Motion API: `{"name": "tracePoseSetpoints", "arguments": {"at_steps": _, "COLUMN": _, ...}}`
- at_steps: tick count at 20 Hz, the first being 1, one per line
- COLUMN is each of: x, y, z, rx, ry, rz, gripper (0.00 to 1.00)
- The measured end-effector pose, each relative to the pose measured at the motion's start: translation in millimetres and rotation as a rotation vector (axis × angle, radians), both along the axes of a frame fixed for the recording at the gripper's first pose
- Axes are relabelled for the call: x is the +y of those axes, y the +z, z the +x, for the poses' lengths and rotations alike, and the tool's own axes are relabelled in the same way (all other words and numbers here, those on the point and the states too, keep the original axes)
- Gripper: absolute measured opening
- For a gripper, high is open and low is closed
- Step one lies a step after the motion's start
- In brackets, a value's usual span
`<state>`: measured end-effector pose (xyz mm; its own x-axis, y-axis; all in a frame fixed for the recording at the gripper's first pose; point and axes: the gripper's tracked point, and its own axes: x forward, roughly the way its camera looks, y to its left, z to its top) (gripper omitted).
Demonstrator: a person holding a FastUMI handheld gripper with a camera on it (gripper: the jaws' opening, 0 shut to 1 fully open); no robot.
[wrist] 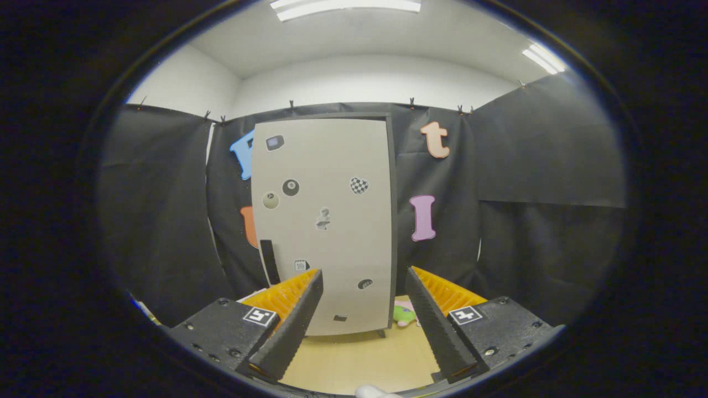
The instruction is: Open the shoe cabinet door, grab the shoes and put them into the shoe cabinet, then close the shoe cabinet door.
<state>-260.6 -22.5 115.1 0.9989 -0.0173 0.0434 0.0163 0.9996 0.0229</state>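
A: Currently, what are the fingers doing?

B: The gripper (362,326) is held with its two fingers (290,326) spread well apart. Nothing sits between them and neither one touches anything.

A: And the shoe cabinet?

B: The shoe cabinet (326,221) stands upright beyond the fingers, straight ahead, backed against the black cloth wall (531,193). Its pale door (343,166) faces the camera and looks closed, flush inside the dark frame that shows along the top and the right edge.

A: Any handle?

B: A dark vertical handle (269,261) sits low on the door's left side, just above the left finger's tip as seen from the camera. Several small stickers (291,187) are scattered over the door.

A: Shoes?

B: A pink and green thing (405,313) lies on the floor at the cabinet's lower right corner, partly hidden behind the right finger. Whether it is the shoes cannot be told from here. A small white thing (371,391) shows at the very bottom, below the fingers; also unclear.

A: Floor?

B: Light wooden floor (359,359), visible between the fingers and up to the cabinet's base.

A: Above?

B: White ceiling with light panels (345,6) over the cloth.
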Motion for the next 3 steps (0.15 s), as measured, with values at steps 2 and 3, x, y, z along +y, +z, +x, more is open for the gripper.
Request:
{"name": "tracePoseSetpoints", "arguments": {"at_steps": 2, "x": -1.4, "y": -0.2, "z": -0.8, "rx": 0.000, "ry": -0.003, "rz": 0.000, "gripper": 0.98}}
{"name": "tracePoseSetpoints", "arguments": {"at_steps": 3, "x": -0.4, "y": -0.2, "z": -1.3, "rx": 0.000, "ry": 0.000, "rz": 0.002, "gripper": 0.98}}
